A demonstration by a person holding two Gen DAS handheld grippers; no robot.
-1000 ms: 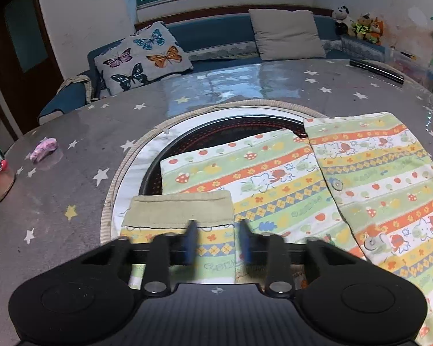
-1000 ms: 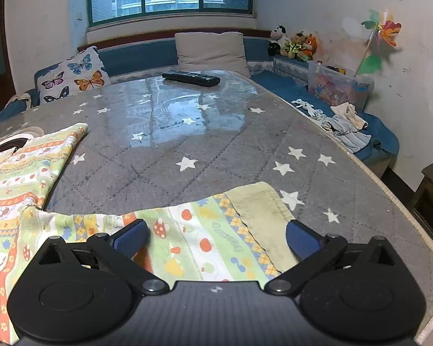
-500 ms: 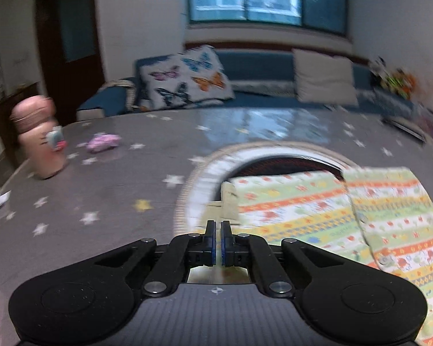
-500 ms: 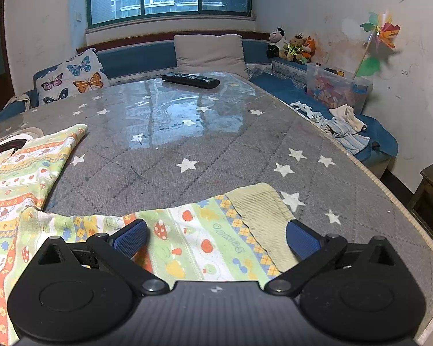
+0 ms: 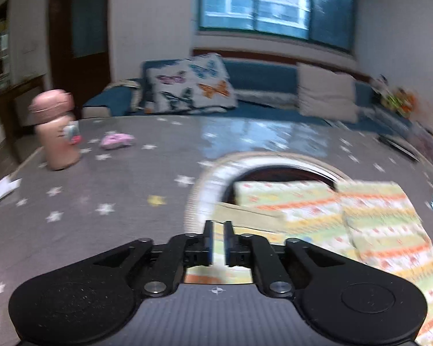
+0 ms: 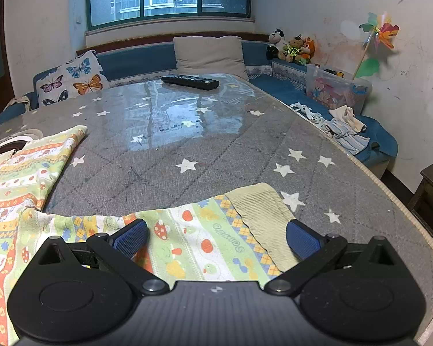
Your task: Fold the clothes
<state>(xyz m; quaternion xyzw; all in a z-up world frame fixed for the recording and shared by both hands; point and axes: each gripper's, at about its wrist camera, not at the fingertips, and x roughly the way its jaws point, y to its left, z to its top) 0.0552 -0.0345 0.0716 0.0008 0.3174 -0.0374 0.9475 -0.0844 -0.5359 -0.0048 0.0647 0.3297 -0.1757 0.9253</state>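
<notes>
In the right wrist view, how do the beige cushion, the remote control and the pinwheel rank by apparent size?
Largest to smallest, as they look:
1. beige cushion
2. remote control and pinwheel: similar; not ranked.

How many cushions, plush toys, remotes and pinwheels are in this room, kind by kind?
Cushions: 2
Plush toys: 3
Remote: 1
Pinwheel: 1
Total: 7
</notes>
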